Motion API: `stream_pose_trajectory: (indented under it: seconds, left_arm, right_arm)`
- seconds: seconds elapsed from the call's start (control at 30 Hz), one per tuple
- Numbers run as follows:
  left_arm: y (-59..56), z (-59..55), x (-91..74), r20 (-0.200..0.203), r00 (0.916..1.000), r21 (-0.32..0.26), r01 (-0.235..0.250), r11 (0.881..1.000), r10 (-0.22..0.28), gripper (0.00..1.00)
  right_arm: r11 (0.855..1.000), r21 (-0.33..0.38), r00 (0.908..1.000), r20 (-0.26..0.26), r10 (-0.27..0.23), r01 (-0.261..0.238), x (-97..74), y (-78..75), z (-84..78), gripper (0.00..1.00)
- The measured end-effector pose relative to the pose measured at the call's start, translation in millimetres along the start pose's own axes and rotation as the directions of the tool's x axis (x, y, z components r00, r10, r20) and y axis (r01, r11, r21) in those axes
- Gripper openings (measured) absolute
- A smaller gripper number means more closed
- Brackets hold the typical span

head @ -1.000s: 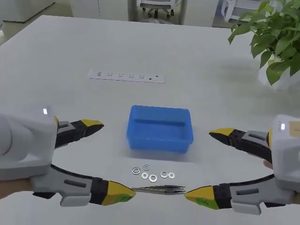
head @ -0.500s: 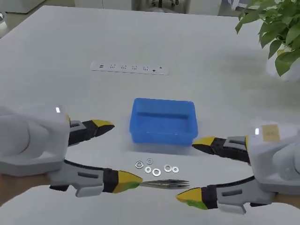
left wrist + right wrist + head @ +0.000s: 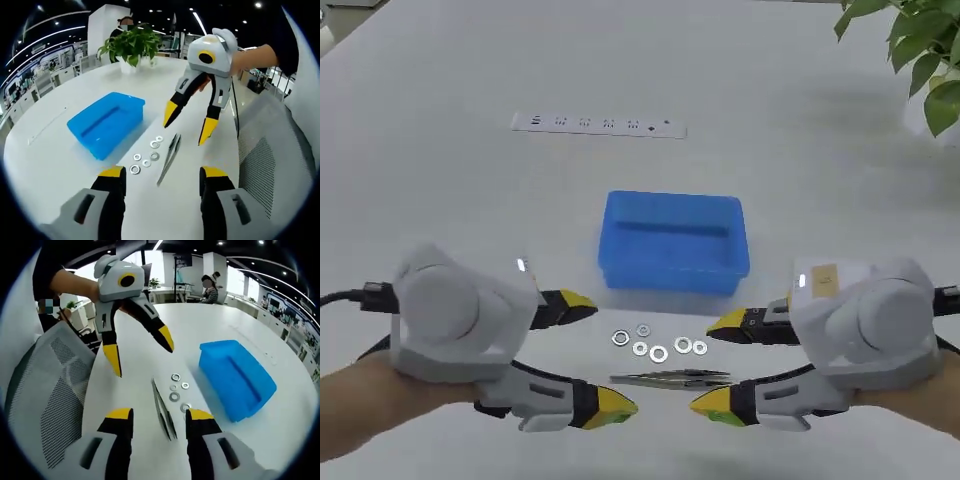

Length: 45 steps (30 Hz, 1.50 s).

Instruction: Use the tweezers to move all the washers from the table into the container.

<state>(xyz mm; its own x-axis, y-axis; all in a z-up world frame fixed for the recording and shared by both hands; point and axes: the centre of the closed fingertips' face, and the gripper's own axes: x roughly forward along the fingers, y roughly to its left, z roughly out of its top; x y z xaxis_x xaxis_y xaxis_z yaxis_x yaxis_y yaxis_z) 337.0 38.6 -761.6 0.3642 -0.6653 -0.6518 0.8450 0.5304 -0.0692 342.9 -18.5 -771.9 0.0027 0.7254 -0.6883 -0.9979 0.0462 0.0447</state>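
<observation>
Lying on the table point(image 3: 460, 190) just in front of the container point(image 3: 672, 240), on the person's side, the six washers point(image 3: 660, 345) form a loose group, and none is inside the container yet. The tweezers point(image 3: 670, 378) lie a little further from the container than the washers, and nothing holds them. The left gripper point(image 3: 609, 355) and the right gripper point(image 3: 707, 365) stand at the two ends of the tweezers, each with its jaws wide apart and empty. Compared with one second ago, both grippers have come closer to each other around the tweezers, while the washers and tweezers keep their place before the container. I judge that picking up the tweezers is the step at hand and that no washer has been moved.
</observation>
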Motion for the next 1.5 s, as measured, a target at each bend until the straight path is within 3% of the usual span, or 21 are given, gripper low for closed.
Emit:
stream_pose_trajectory:
  seconds: [0.1, 0.37, 0.53, 0.67, 0.73, 0.87, 0.9, 0.93, 1.03, 1.13, 1.23, 1.3, 1.37, 1.4, 1.43, 1.5]
  left_arm:
    - [-2.9, -5.8, 9.2, -0.022, 0.9996, 0.006, 0.020, 1.000, -0.020, 0.56]
    - [-6.0, -9.7, 23.5, -0.047, 0.9979, 0.011, 0.044, 0.999, -0.044, 0.51]
    - [-5.8, -14.7, 28.2, -0.079, 0.9954, 0.026, 0.057, 0.998, -0.055, 0.46]
    - [-2.8, -16.5, 30.7, -0.089, 0.9942, 0.020, 0.062, 0.998, -0.060, 0.31]
    - [-1.8, -17.2, 33.2, -0.098, 0.9932, 0.015, 0.065, 0.998, -0.063, 0.32]
    - [-3.0, -23.6, 37.4, -0.145, 0.9866, 0.054, 0.084, 0.995, -0.075, 0.32]
    - [-1.7, -26.6, 38.3, -0.168, 0.9831, 0.071, 0.085, 0.994, -0.072, 0.32]
    - [-2.8, -18.8, 41.8, -0.128, 0.9882, 0.101, 0.096, 0.990, -0.083, 0.32]
    - [-0.5, -17.7, 45.0, -0.160, 0.9828, 0.123, 0.113, 0.986, -0.093, 0.30]
    - [2.1, -16.0, 48.6, -0.179, 0.9802, 0.189, 0.119, 0.975, -0.086, 0.25]
    - [3.3, -16.1, 48.1, -0.193, 0.9776, 0.189, 0.122, 0.974, -0.085, 0.23]
    - [4.9, -15.8, 48.3, -0.194, 0.9779, 0.195, 0.115, 0.974, -0.077, 0.21]
    - [8.2, -15.3, 48.6, -0.195, 0.9791, 0.192, 0.096, 0.977, -0.058, 0.09]
    - [4.2, -14.5, 49.9, -0.189, 0.9784, 0.179, 0.118, 0.977, -0.083, 0.08]
    - [9.0, -15.1, 49.0, -0.199, 0.9772, 0.188, 0.112, 0.976, -0.074, 0.08]
    - [8.3, -17.0, 47.7, -0.226, 0.9707, 0.212, 0.131, 0.968, -0.082, 0.07]
  right_arm:
    - [0.999, -0.024, 0.9995, -0.023, 0.021, -0.022, 6.3, 1.3, -2.9, 0.40]
    - [0.994, -0.076, 0.9922, -0.100, 0.073, -0.081, 19.4, 0.9, -10.2, 0.30]
    - [0.993, -0.086, 0.9906, -0.116, 0.072, -0.082, 21.8, -0.4, -11.5, 0.28]
    - [0.993, -0.091, 0.9890, -0.134, 0.063, -0.076, 23.8, -2.3, -16.7, 0.25]
    - [0.990, -0.128, 0.9892, -0.142, 0.038, -0.056, 23.8, -6.3, -19.8, 0.21]
    - [0.991, -0.115, 0.9843, -0.170, 0.047, -0.067, 23.7, -5.7, -27.8, 0.20]
    - [0.991, -0.116, 0.9841, -0.173, 0.042, -0.063, 23.7, -5.8, -28.9, 0.20]
    - [0.991, -0.118, 0.9848, -0.169, 0.040, -0.060, 23.6, -6.5, -28.3, 0.18]
    - [0.992, -0.118, 0.9857, -0.166, 0.030, -0.050, 23.1, -8.5, -27.1, 0.15]
    - [0.989, -0.139, 0.9850, -0.171, 0.023, -0.047, 23.2, -10.5, -27.4, 0.12]
    - [0.985, -0.168, 0.9859, -0.167, 0.018, -0.046, 22.8, -9.4, -27.3, 0.11]
    - [0.988, -0.152, 0.9871, -0.159, 0.017, -0.042, 22.4, -10.0, -27.1, 0.11]
    - [0.989, -0.143, 0.9889, -0.148, 0.014, -0.036, 22.1, -10.7, -27.0, 0.10]
    - [0.990, -0.141, 0.9897, -0.143, 0.010, -0.031, 21.8, -11.2, -27.2, 0.09]
    - [0.991, -0.129, 0.9909, -0.134, 0.011, -0.028, 22.1, -11.7, -26.9, 0.08]
    - [0.990, -0.140, 0.9920, -0.126, 0.014, -0.032, 22.2, -10.5, -26.8, 0.08]
